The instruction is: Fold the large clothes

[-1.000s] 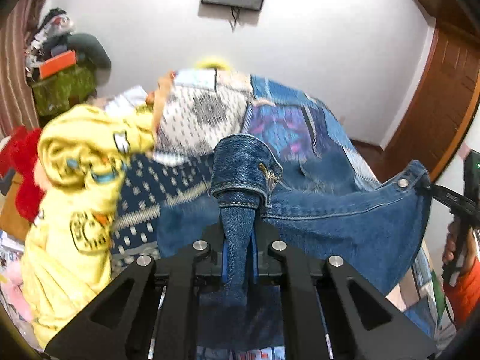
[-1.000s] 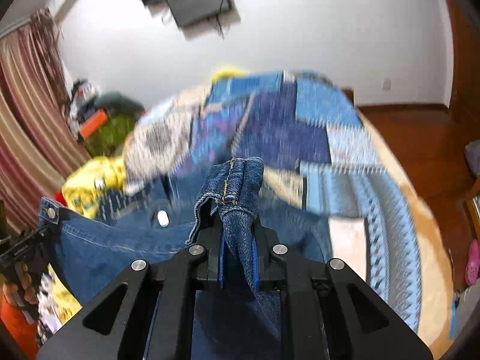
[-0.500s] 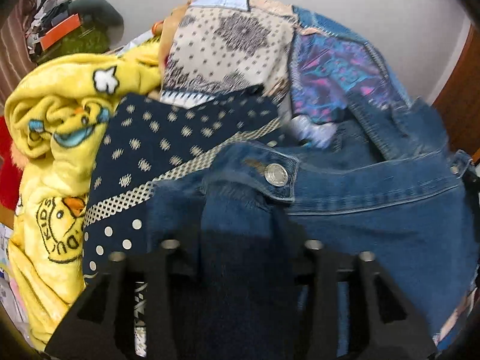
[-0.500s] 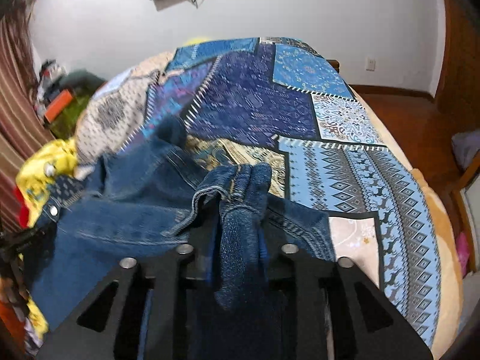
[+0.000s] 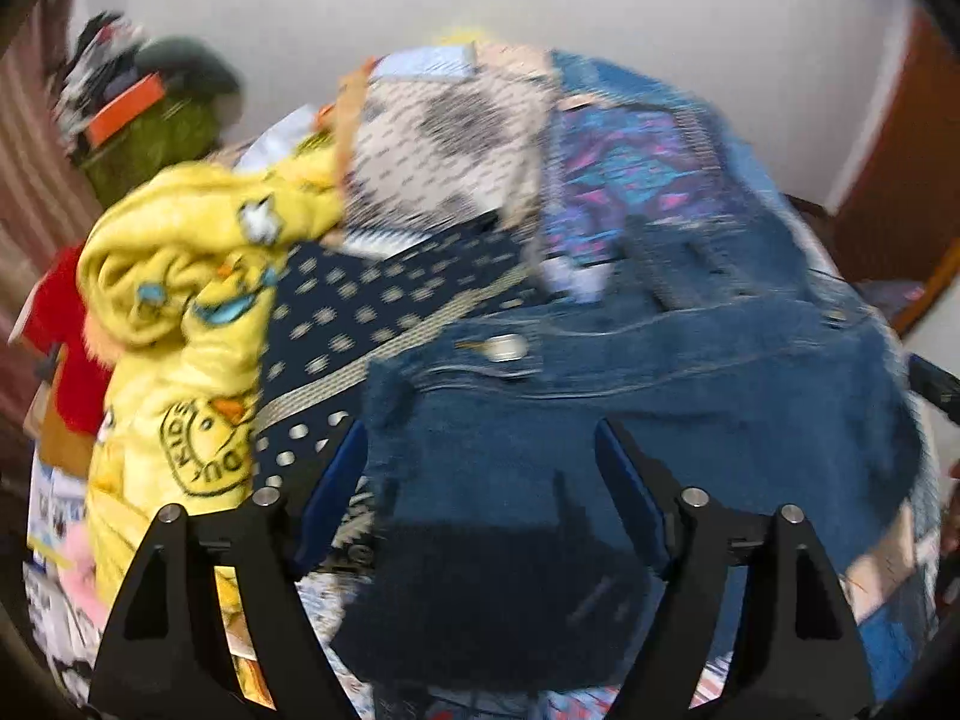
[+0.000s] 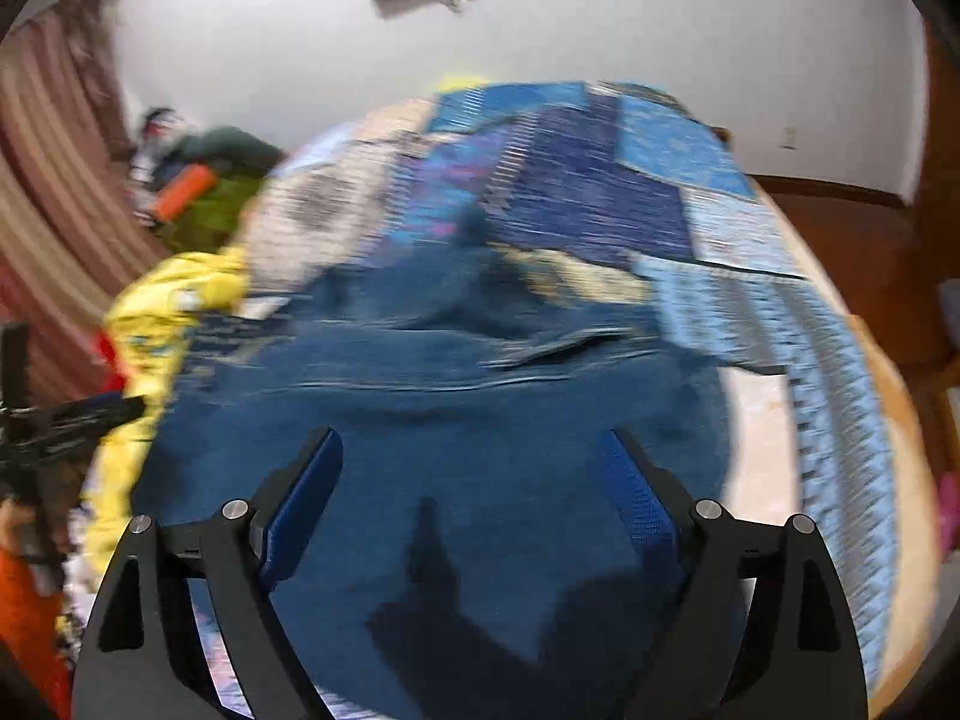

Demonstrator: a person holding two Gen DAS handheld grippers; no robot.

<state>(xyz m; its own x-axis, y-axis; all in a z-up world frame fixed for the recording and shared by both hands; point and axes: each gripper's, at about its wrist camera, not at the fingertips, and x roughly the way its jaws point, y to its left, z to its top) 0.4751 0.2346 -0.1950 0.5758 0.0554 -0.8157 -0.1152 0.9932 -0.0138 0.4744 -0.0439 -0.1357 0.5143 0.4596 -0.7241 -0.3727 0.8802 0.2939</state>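
Left gripper (image 5: 480, 438), left wrist view: the jaws are spreading wide, and the blue pads (image 5: 336, 480) stand clear of the cloth, pressing on nothing. The tool tilts downward over the denim garment (image 5: 660, 408), which lies slack across the centre and right of the frame on the patchwork bedspread (image 5: 630, 168). A metal button (image 5: 507, 348) shows on the waistband at centre. A yellow printed blanket (image 5: 180, 312) is heaped at left, with a navy dotted cloth (image 5: 372, 312) between it and the denim. The picture is motion-blurred.

Right gripper (image 6: 471, 450), right wrist view: the jaws are likewise opening wide, with denim beneath the gap but not clamped. The tool points down at the garment, which fills the lower centre. The left gripper appears at the left edge, beside an orange sleeve (image 6: 24, 618).
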